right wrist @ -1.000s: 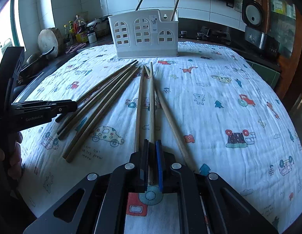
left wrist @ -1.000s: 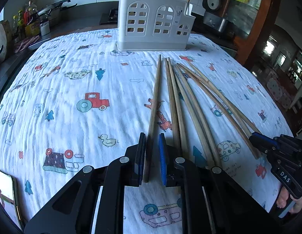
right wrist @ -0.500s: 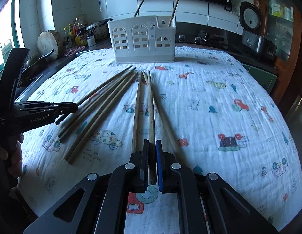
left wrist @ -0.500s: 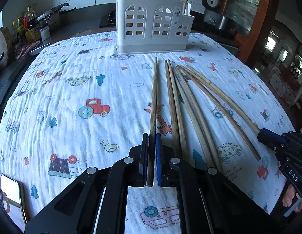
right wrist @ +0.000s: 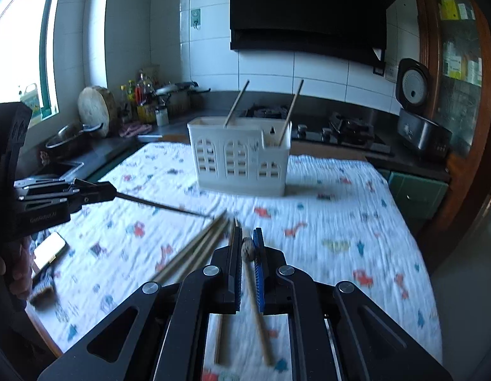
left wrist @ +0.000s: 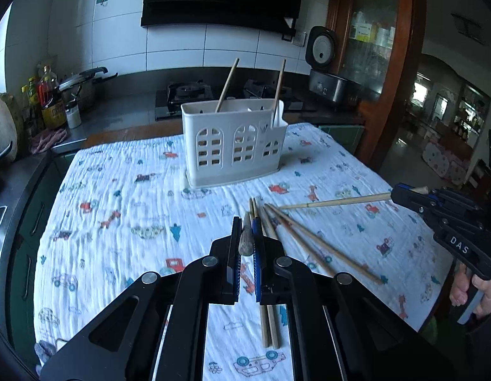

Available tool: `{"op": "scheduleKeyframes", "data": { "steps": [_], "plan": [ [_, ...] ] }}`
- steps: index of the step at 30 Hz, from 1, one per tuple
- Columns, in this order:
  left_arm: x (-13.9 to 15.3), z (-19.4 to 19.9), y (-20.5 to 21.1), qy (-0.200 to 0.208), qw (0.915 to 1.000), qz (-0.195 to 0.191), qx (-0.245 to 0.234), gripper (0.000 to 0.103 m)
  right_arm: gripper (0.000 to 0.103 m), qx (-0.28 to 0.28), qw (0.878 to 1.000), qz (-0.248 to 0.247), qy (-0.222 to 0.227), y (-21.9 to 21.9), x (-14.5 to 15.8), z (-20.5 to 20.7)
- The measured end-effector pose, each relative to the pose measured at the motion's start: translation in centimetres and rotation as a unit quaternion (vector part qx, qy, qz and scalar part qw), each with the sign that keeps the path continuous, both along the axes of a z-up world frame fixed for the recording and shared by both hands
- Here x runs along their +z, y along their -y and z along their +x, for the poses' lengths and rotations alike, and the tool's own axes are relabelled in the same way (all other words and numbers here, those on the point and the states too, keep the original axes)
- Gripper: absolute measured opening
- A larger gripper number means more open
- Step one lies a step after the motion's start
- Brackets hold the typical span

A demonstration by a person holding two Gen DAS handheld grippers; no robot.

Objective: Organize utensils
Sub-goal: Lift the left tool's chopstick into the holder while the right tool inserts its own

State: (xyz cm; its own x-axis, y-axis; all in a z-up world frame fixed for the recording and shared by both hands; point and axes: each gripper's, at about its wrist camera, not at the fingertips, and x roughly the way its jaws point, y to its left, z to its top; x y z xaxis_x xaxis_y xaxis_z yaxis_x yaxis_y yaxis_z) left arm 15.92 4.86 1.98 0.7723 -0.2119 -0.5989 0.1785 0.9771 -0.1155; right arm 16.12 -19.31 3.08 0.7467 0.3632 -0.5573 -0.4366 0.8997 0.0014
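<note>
Here, in the left wrist view, the left gripper (left wrist: 246,238) fills the lower centre of the frame, its jaws pinching one chopstick (left wrist: 246,242) seen almost end-on between the blue pads. Beyond it, at mid-frame, the white holder (left wrist: 234,141) stands upright on the printed cloth (left wrist: 118,222), with two sticks (left wrist: 227,85) leaning out of its top. Loose chopsticks (left wrist: 309,241) lie fanned on the cloth just right of the gripper, and two more run under its right finger toward the bottom edge. At the right edge the right gripper (left wrist: 404,192) pinches another chopstick (left wrist: 334,202), which points left, raised above the cloth. A rice cooker (left wrist: 324,73) sits on the counter at upper right.

In the right wrist view, the right gripper (right wrist: 247,244) sits at lower centre, jaws closed on a chopstick (right wrist: 256,304) whose near end shows between the pads and whose shaft runs down toward the bottom edge. The holder (right wrist: 240,163) stands at centre on the cloth (right wrist: 340,222). Blurred loose chopsticks (right wrist: 194,250) lie left of the gripper. At the left edge the left gripper (right wrist: 110,193) grips a dark-looking chopstick (right wrist: 160,204) pointing right. A phone (right wrist: 49,249) lies at lower left.
</note>
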Motion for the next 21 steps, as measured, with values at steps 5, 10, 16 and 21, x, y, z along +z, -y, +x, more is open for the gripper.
{"op": "scheduleKeyframes", "data": {
  "steps": [5, 10, 16, 21],
  "plan": [
    [2.6, 2.1, -0.5, 0.01, 0.9999, -0.005, -0.004, 0.005, 0.007, 0.018, 1.0, 0.006, -0.005, -0.7, 3.1, 4.0],
    [5.5, 3.7, -1.2, 0.027, 0.9996, -0.008, -0.009, 0.005, 0.007, 0.033, 0.999, 0.008, -0.016, -1.2, 6.4, 7.6],
    [10.5, 5.8, -2.2, 0.062, 0.9978, -0.017, -0.016, 0.005, 0.007, 0.034, 0.999, -0.012, -0.002, -1.9, 11.1, 10.9],
    [13.9, 8.2, -3.0, 0.088, 0.996, -0.017, -0.007, 0.005, 0.007, 0.019, 0.999, -0.028, 0.019, -2.2, 14.1, 13.5]
  ]
}}
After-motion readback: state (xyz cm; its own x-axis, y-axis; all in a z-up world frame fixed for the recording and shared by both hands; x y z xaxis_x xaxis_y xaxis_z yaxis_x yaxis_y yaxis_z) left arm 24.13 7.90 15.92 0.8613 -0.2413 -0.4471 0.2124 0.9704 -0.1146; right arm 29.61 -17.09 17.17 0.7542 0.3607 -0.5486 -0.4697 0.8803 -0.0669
